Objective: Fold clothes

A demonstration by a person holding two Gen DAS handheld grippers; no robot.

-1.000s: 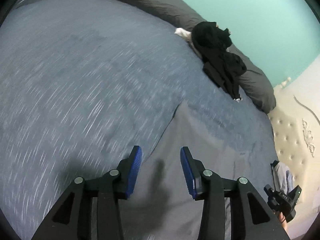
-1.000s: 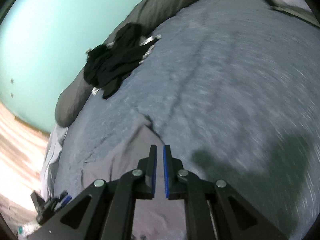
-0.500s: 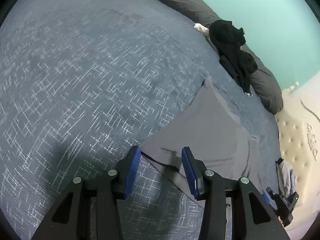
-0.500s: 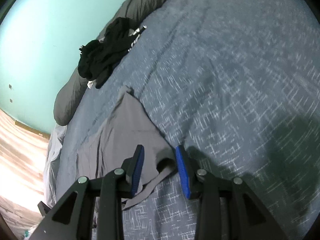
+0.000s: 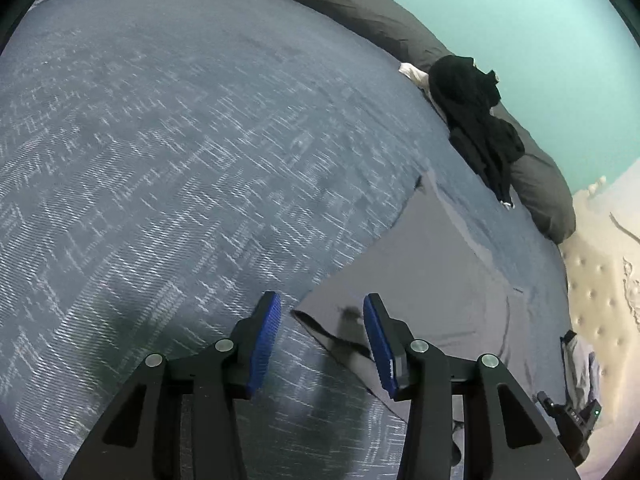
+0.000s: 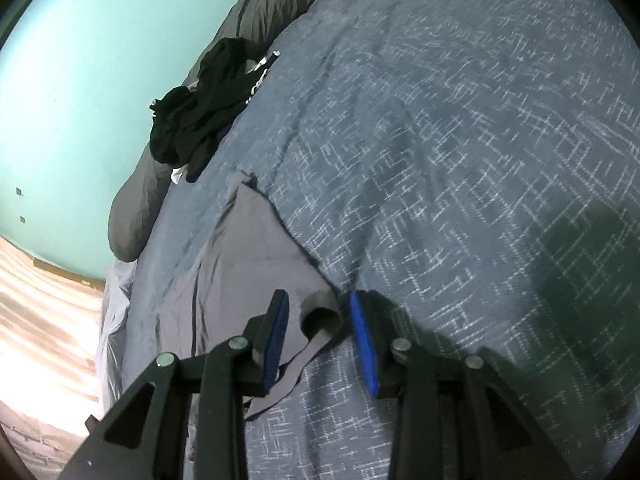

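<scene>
Now laying out the grey garment [image 5: 420,264] at lower centre of the frame, flat on the bedspread [image 5: 160,160]. Left gripper [image 5: 320,344] half open over its corner; right gripper [image 6: 318,340] just narrowing, straddling the curled hem untouched. Next, probably pinching both corners to fold.

Left claw [image 5: 322,344] open over grey garment's [image 5: 420,272] edge, seemingly untouched

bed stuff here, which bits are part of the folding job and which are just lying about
Part of the job:
- flat grey fabric garment, spread on the bed
- left gripper, jaws open over the garment's corner
- right gripper, jaws open around the garment's curled strap end

Lying about:
- crumpled black clothes pile
- long dark grey pillow
- blue patterned bedspread
</scene>
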